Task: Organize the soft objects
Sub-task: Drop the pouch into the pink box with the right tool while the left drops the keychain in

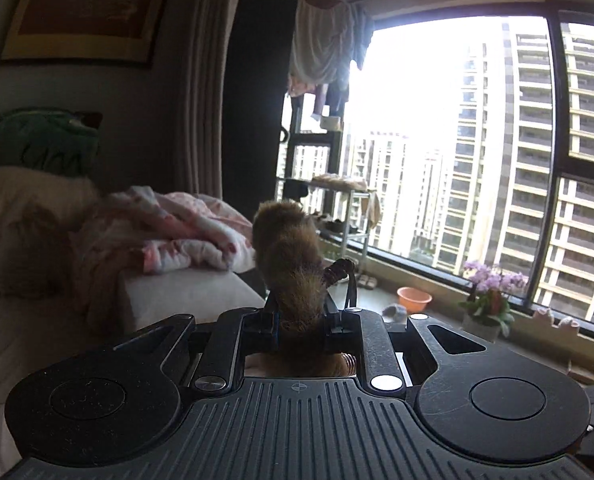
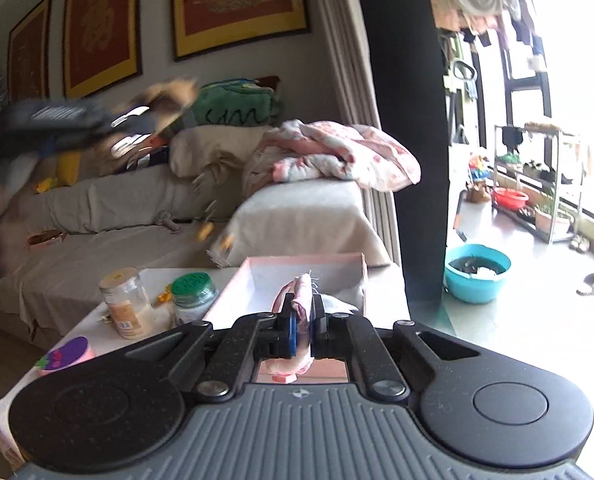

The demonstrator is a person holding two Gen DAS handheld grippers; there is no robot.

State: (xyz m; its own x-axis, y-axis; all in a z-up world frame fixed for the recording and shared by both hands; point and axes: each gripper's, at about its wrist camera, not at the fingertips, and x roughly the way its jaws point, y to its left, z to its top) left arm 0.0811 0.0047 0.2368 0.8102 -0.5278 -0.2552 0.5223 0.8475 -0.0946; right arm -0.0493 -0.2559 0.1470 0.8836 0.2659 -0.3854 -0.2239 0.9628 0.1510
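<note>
Right hand-held gripper point(image 2: 301, 320) clamping pink cloth point(image 2: 303, 296) — white table point(image 2: 97, 336), sofa point(image 2: 137, 208)

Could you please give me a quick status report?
Left gripper shut on brown furry toy. Right gripper shut on pink fabric piece, above pink box. Nothing blocking.

Bright daylight pours in through the big window point(image 1: 457, 140), and the sky there is washed out white. The wall point(image 1: 117, 120) beside it looks dim. Straight lines bend near the edges of both pictures. In the right wrist view, the left gripper point(image 2: 137, 120) is a blurry smear.
</note>
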